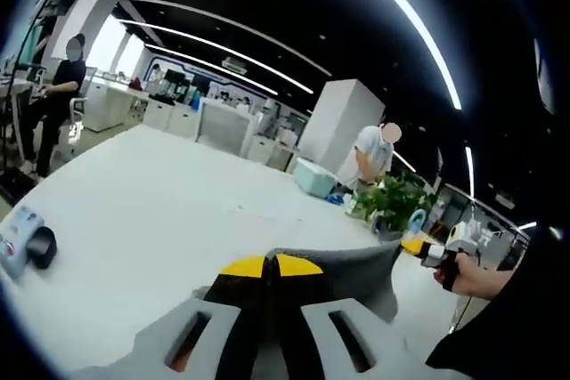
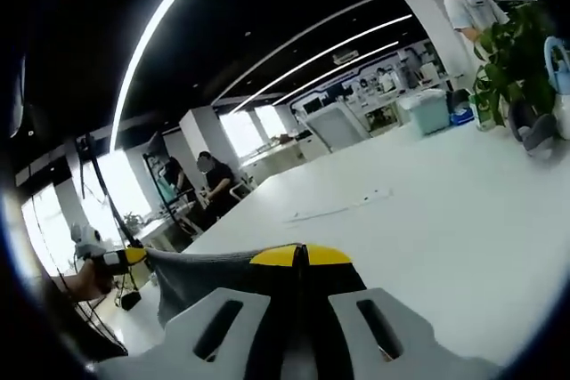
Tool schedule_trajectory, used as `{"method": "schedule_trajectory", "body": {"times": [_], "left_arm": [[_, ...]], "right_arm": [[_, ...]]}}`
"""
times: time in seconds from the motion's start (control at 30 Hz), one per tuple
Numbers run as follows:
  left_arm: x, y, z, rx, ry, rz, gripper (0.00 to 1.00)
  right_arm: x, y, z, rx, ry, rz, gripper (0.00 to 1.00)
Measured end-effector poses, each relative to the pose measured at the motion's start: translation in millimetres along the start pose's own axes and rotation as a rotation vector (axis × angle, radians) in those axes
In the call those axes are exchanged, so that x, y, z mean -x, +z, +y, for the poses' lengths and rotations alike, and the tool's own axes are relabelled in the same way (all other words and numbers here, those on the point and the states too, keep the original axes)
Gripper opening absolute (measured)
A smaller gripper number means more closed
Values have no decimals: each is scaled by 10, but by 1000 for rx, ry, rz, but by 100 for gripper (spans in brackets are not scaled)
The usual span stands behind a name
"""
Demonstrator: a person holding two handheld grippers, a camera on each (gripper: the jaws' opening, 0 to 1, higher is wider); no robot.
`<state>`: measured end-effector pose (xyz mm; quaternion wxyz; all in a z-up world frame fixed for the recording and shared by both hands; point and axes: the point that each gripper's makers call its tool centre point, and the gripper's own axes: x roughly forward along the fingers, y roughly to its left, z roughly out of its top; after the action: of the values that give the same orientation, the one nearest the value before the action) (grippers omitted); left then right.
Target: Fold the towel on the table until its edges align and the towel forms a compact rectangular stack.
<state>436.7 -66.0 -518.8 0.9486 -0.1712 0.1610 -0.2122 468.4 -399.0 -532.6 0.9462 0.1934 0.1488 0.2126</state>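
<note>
Both tongs closed on grey towel edge: left tongs, right tongs. Towel stretched between them, lifted above white counter (plant beyond). Fold seemingly mid-way; compact stack not yet formed.

Landmark: table.

Left gripper view: the towel hangs stretched above the table's near part, one corner pinched in the left gripper, the other corner held by the right gripper off to the right, beyond the table's edge. A small device lies on the table at far left. A plant stands at the table's far right side, a box just left of it. One person stands behind the plant; another stands past the table's far-left end.

Right gripper view: towel spans from the right gripper left to the left gripper, above the table. Plant at far right.
</note>
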Motion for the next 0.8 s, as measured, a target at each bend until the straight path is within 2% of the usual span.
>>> {"method": "schedule_trajectory", "body": {"times": [0.1,0.27,0.37,0.57,0.7,0.8], "left_arm": [[-117,-138,103,-28,6,69,2],[-276,-264,296,-9,16,108,2],[-392,-392,376,-9,17,151,2],[-559,-450,515,1,27,168,2],[-665,-616,606,19,47,215,2],[-693,-651,650,20,55,220,2]], "right_arm": [[-120,-75,-100,0,3,27,0],[-300,-291,-202,50,-5,119,0],[-399,-399,-316,30,-17,149,0],[-505,-455,-366,37,-28,177,0],[-576,-605,-466,50,-51,227,0],[-607,-632,-479,46,-59,234,0]]}}
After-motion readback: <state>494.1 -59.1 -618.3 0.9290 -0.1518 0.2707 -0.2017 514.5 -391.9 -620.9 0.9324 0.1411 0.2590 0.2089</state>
